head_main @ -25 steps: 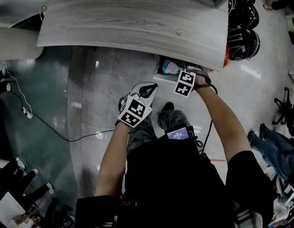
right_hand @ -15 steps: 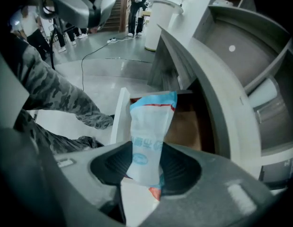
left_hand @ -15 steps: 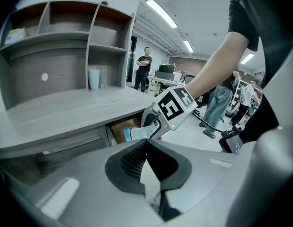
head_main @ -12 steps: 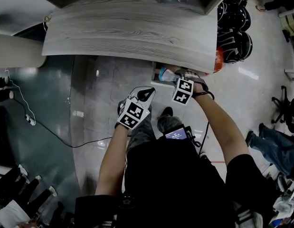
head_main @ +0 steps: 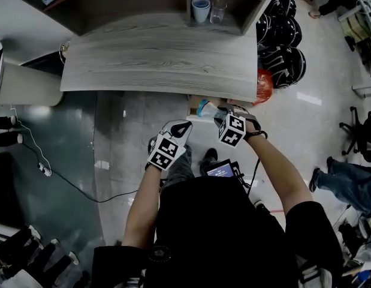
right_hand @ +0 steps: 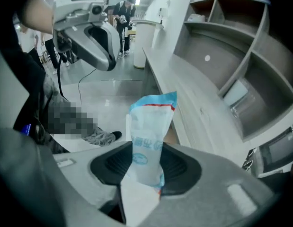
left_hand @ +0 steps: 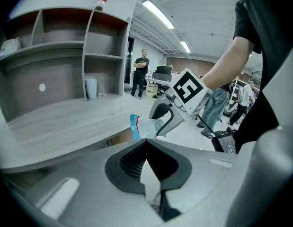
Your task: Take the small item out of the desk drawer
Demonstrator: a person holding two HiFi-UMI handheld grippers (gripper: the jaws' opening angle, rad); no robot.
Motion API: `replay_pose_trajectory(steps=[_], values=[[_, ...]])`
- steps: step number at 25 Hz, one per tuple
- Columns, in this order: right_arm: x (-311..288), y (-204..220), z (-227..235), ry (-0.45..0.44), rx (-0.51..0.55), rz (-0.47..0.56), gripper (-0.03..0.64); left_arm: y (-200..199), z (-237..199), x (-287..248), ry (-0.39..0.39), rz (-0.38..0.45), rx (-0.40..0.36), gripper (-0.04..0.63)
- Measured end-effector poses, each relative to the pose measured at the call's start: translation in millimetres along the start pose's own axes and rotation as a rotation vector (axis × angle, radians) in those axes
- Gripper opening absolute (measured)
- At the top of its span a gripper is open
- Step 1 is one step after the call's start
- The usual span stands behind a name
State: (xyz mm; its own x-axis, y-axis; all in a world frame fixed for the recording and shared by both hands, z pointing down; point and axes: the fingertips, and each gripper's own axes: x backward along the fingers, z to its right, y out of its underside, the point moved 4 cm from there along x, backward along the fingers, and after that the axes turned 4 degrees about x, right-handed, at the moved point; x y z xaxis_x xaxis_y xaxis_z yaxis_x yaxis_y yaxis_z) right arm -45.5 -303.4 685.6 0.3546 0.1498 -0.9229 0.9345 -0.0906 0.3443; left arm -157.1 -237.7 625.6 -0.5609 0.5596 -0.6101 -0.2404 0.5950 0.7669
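A: Right gripper [right_hand: 147,155]?
B: Clamped on a small sachet [right_hand: 149,136]. White, with a blue edge, a red stripe near the top and blue print. Its lower part sits between the pads and the top sticks out past the tips.
A: Left gripper [left_hand: 146,145]?
B: Jaws together, nothing in them. It sits just left of the right one in the head view, apart from it and not touching the sachet.
A: Where's the sachet relative to the drawer?
B: Out of it, in the air in front of the desk edge at about desk-top level, carried only by the right gripper. A tan bit of the drawer [head_main: 194,102] shows under the desk edge, just beside the sachet. Can't see inside it.
A: Desk?
B: Grey wood-grain top [head_main: 155,59], with nothing lying on it. A shelf unit [head_main: 251,11] stands at its back, and one compartment has a blue-white cup [head_main: 201,8] with a clear glass [head_main: 217,9] beside it.
A: Anything else?
B: An orange-red object [head_main: 264,87] at the desk's right end, can't tell what. A cable [head_main: 83,188] lies on the glossy floor at left. A small lit screen [head_main: 223,170] sits on the person's chest. Someone stands far off [left_hand: 143,70] in the left gripper view.
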Motion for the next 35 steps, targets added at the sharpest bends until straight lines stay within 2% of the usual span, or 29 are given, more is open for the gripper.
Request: replay_pose_trajectory(steps=[13, 21, 35], values=[[84.0, 1.5, 20.4, 0.087, -0.359, 0.198, 0.178, -44.5, 10.1, -0.1, 0.031, 0.027, -0.037, 0.003], [106.6, 5.6, 28.6, 0.126, -0.561, 0.343, 0.178, -57.8, 16.0, -5.3, 0.049, 0.035, -0.051, 0.003], [119.5, 14.1, 34.0, 0.132, -0.688, 0.423, 0.178, -64.6, 19.4, -6.6, 0.046, 0.035, -0.074, 0.003]])
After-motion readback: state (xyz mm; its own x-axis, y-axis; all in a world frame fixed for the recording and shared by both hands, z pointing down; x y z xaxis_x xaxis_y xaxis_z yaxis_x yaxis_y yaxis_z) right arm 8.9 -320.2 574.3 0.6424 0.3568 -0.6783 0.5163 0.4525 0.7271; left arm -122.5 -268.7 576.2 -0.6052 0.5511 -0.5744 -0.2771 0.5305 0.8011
